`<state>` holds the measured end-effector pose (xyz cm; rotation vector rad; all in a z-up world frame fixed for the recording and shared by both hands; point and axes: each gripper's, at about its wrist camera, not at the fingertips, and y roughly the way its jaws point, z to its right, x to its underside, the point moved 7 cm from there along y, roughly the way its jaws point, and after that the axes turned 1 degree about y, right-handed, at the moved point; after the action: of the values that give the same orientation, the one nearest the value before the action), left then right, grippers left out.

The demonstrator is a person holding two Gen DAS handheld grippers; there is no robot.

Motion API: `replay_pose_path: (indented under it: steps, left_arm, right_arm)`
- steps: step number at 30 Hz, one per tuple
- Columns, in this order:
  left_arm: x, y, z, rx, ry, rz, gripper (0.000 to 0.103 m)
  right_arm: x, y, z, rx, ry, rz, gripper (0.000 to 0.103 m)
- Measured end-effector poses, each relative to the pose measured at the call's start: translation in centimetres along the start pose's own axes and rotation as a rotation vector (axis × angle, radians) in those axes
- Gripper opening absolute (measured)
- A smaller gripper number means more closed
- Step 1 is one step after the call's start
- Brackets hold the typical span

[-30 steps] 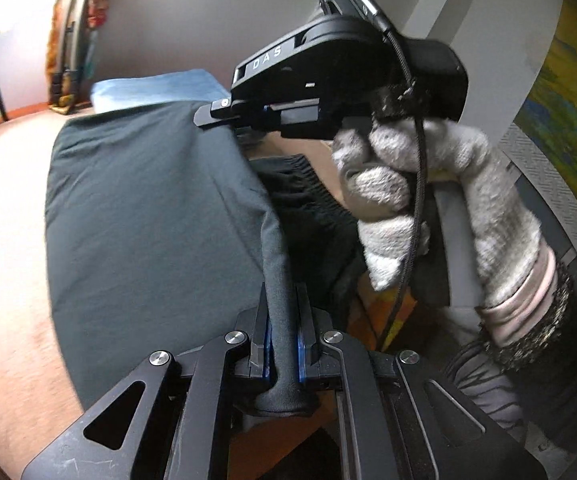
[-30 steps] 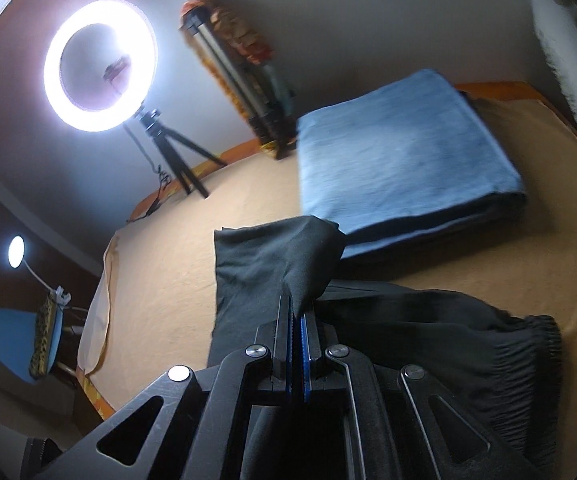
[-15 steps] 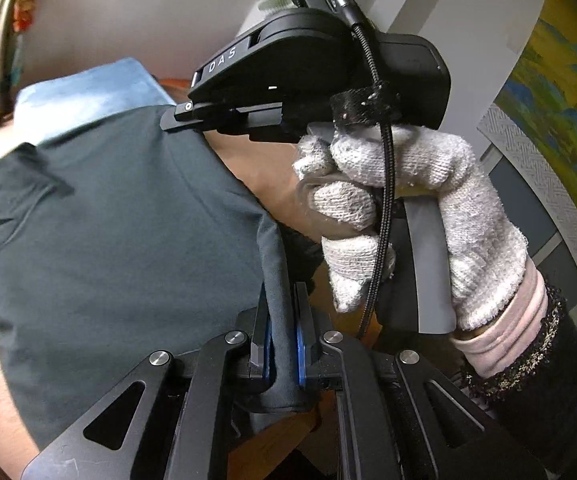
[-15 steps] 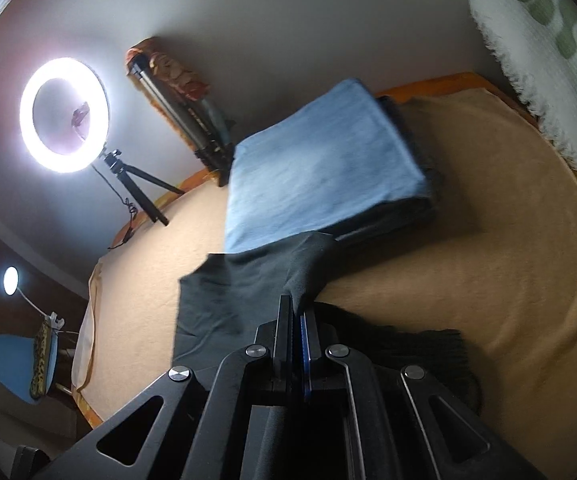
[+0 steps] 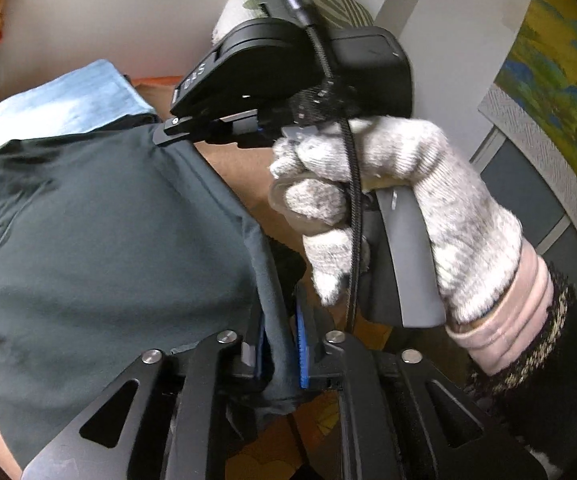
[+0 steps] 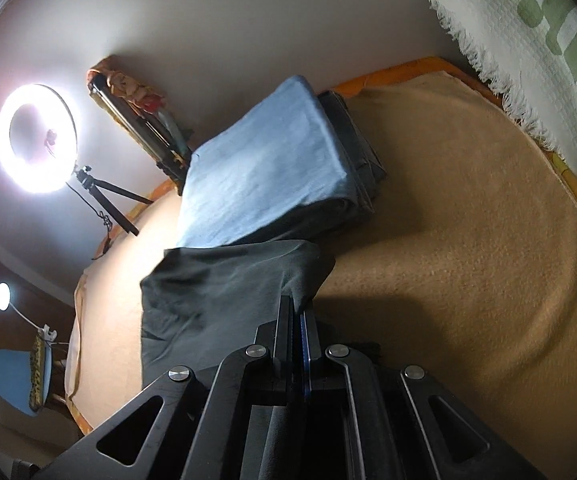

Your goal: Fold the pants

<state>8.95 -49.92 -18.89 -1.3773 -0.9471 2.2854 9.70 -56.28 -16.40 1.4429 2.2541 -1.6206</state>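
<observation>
The dark grey pants [image 5: 100,240] hang as a wide sheet stretched between my two grippers above the tan blanket. My left gripper [image 5: 280,336] is shut on one edge of the pants. The right gripper's black body [image 5: 288,84], held by a gloved hand [image 5: 388,200], shows in the left wrist view pinching the far corner. In the right wrist view my right gripper [image 6: 296,320] is shut on the pants [image 6: 216,292], which drape down to the left over the tan blanket [image 6: 468,264].
A stack of folded clothes with a light blue piece on top [image 6: 264,164] lies on the blanket near the wall. A ring light on a tripod [image 6: 36,136] stands at the left. A white-and-green fringed cloth [image 6: 528,32] hangs at the right.
Both grippers have carried the pants edge toward the far side of the blanket. The waistband below is now almost covered by the folded-over fabric.
</observation>
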Motion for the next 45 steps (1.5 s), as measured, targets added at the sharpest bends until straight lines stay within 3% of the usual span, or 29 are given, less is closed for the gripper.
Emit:
replay_pose_path:
  steps: [6, 8, 10, 12, 22, 27, 30, 35, 40, 45]
  left_arm:
    - [0.7, -0.4, 0.7, -0.014, 0.020, -0.027, 0.023]
    - [1.1, -0.8, 0.9, -0.018, 0.024, -0.033, 0.030]
    - [1.5, -1.3, 1.1, -0.034, 0.029, -0.037, 0.041]
    - [1.8, -1.7, 1.2, -0.059, 0.042, -0.045, 0.043]
    - [2.6, -3.2, 1.7, -0.123, 0.087, -0.041, 0.047]
    - [2.3, -4.1, 1.4, -0.139, 0.087, -0.035, 0.048]
    - [2.2, -5.1, 0.8, -0.148, 0.084, -0.025, 0.056]
    - [2.2, -7.3, -0.3, -0.157, 0.056, -0.011, 0.058]
    - [1.6, -9.5, -3.6, -0.207, 0.001, 0.022, 0.058]
    - [1.2, -10.8, -9.4, -0.280, -0.116, 0.039, 0.058]
  right_arm:
    - [0.1, 0.5, 0.8, 0.009, -0.005, -0.013, 0.001]
    - [0.2, 0.7, 1.0, 0.020, -0.007, -0.015, 0.001]
    - [0.2, 0.6, 1.5, 0.073, -0.019, -0.005, 0.004]
    - [0.2, 0.2, 2.1, 0.129, -0.033, 0.006, 0.007]
    - [0.5, -3.6, 2.6, 0.146, -0.038, 0.069, 0.042]
    - [1.3, -5.2, 0.9, 0.102, -0.077, 0.098, 0.043]
    - [2.3, -5.9, -0.6, 0.051, -0.113, 0.104, 0.043]
    - [4.9, -6.0, -3.5, -0.010, -0.224, 0.056, 0.042]
    - [7.3, -4.9, -2.8, 0.027, -0.294, -0.025, 0.040]
    - [8.9, -4.2, -1.0, 0.086, -0.330, -0.107, 0.041]
